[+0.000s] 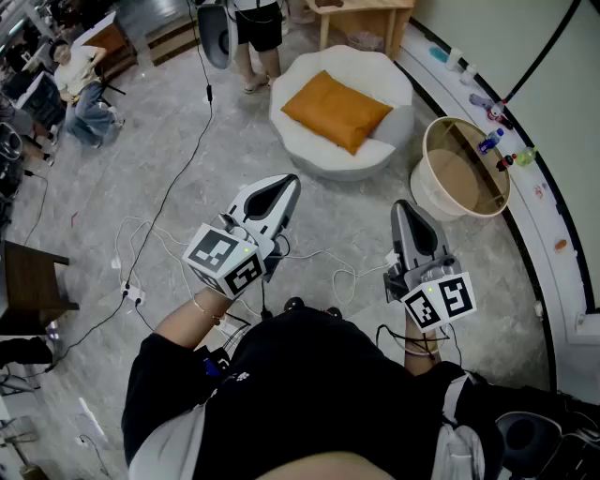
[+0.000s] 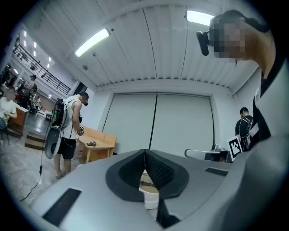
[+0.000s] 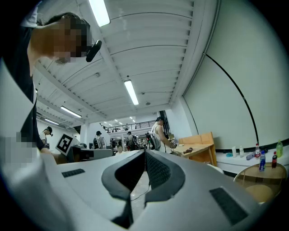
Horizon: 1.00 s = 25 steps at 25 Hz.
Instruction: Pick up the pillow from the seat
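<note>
Two tools, left gripper [image 1: 285, 185] and right gripper [image 1: 404, 208], side by side, each with jaws clenched together on nothing. Well ahead of both tips, the pillow [image 1: 336, 111] lies on the seat [image 1: 302, 150], untouched.

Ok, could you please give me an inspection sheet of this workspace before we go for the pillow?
Surface: grey floor.
Job's things: orange pillow lies flat on the white seat, untouched.
Clutter: round tub beside the seat; bottles on the wall ledge.
Grippers: left gripper and right gripper both shut, empty, short of the seat.
Cables: black cable and white cables loose on the floor.
Surroundings: person stands behind the seat; wooden table beyond.
</note>
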Available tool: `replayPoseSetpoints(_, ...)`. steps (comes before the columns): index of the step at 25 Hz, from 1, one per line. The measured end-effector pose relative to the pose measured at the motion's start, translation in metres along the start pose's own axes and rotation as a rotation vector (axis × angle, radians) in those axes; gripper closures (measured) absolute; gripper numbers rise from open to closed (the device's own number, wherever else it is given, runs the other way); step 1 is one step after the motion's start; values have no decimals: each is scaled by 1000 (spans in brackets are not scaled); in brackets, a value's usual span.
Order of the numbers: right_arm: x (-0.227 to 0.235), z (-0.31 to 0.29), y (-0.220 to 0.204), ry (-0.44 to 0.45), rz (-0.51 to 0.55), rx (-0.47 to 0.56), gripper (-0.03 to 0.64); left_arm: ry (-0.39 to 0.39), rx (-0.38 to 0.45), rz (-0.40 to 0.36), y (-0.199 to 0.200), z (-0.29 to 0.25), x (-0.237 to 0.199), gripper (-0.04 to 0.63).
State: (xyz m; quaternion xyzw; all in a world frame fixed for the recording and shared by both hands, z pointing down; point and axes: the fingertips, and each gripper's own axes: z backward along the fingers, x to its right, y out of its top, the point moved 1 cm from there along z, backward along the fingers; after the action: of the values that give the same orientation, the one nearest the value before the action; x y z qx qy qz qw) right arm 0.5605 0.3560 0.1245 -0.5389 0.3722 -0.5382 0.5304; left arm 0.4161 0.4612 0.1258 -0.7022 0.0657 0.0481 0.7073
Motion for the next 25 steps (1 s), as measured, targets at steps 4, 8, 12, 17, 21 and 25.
replayPoseSetpoints(4,4,2,-3,1,6,-9,595,11,-3,-29,-3,-3,2,586)
replayPoseSetpoints(8,5,6,-6,-13,5,-18,595,4,-19,-35,-7,-1,4,586)
replayPoseSetpoints(12,5,7,-6,-22,10,-16,595,1,-27,-40,-9,-1,4,586)
replayPoseSetpoints(17,-1,1,-7,-28,-2,-4,595,-92,-16,-99,-6,-3,12,586)
replayPoseSetpoints(21,-7,-7,-7,-33,7,-5,595,-139,5,-147,-2,-3,16,586)
replayPoseSetpoints(25,-13,-16,-7,-51,4,6,595,-166,25,-151,3,3,10,586)
